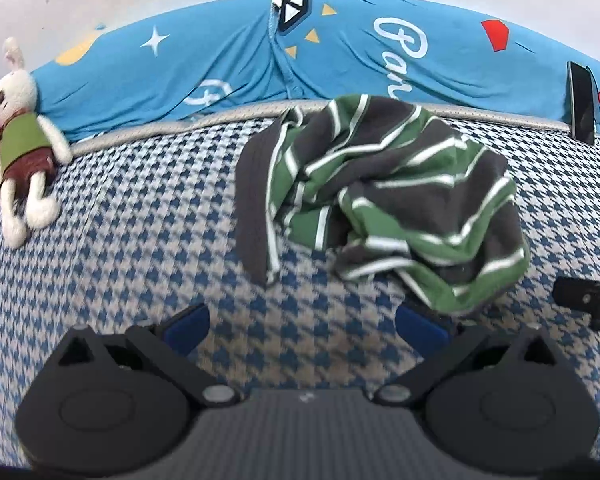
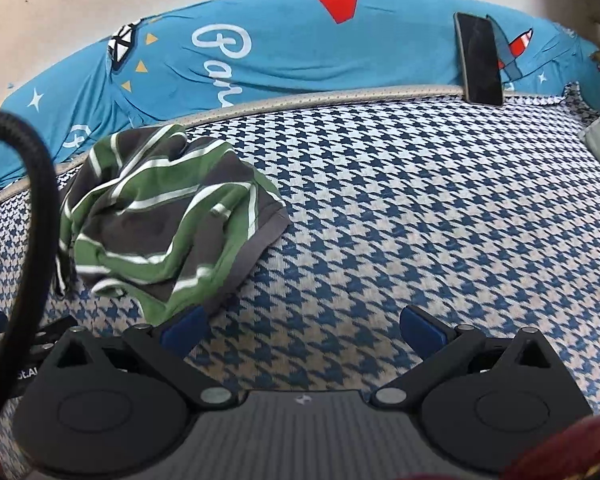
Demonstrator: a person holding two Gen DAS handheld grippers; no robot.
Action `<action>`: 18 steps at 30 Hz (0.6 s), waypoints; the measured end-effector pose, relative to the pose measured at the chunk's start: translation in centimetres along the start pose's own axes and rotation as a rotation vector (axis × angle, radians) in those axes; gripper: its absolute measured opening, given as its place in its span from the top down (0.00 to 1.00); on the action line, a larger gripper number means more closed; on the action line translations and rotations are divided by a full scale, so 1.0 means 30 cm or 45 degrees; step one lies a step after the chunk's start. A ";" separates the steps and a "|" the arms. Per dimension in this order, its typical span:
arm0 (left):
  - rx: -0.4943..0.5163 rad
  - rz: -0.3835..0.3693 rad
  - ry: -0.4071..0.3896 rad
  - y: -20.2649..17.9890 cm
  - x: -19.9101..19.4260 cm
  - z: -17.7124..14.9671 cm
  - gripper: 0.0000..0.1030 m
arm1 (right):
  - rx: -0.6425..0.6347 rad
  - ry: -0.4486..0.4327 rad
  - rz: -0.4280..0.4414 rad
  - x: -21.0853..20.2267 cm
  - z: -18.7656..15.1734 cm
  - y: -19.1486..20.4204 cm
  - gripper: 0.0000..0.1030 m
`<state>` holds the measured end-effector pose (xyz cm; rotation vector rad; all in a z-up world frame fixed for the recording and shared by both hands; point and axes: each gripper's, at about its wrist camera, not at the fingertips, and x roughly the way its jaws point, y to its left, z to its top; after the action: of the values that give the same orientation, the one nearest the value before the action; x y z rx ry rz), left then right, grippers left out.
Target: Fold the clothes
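Lying crumpled on the houndstooth bedcover (image 2: 380,200) was the green-and-grey striped shirt (image 1: 380,200); left gripper (image 1: 302,328) and right gripper (image 2: 302,326) hovered nearby, jaws apart, empty.

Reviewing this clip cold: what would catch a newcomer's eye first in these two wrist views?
First, the crumpled green, grey and white striped shirt, lying unfolded on the blue-and-white houndstooth bed cover, just ahead of the left gripper and off to the left of the right gripper, both with jaws wide open and empty. Next, the bright blue printed sheet along the back, with a dark phone propped against it and a plush rabbit at the far left.
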<state>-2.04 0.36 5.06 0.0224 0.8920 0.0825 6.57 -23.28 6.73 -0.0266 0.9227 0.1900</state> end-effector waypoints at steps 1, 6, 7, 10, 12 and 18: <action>-0.002 0.001 -0.008 0.000 0.005 0.008 0.00 | -0.006 0.002 -0.011 0.011 0.011 0.006 0.00; -0.032 0.000 0.001 0.015 0.036 0.033 0.00 | -0.049 -0.004 -0.071 0.049 0.050 0.034 0.00; -0.038 0.004 0.010 0.020 0.042 0.033 0.00 | -0.045 -0.002 -0.063 0.050 0.046 0.035 0.00; -0.063 -0.026 0.061 0.032 0.068 0.023 0.00 | -0.026 -0.009 -0.054 0.050 0.029 0.035 0.00; -0.089 -0.042 0.096 0.041 0.077 0.013 0.00 | -0.013 -0.024 -0.062 0.049 0.015 0.034 0.00; -0.160 -0.055 0.112 0.068 0.071 0.000 0.00 | -0.035 -0.016 -0.097 0.054 0.004 0.038 0.00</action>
<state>-0.85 2.55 3.52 -0.1188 0.9736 0.0997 7.43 -21.91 5.59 -0.0862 0.9052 0.1320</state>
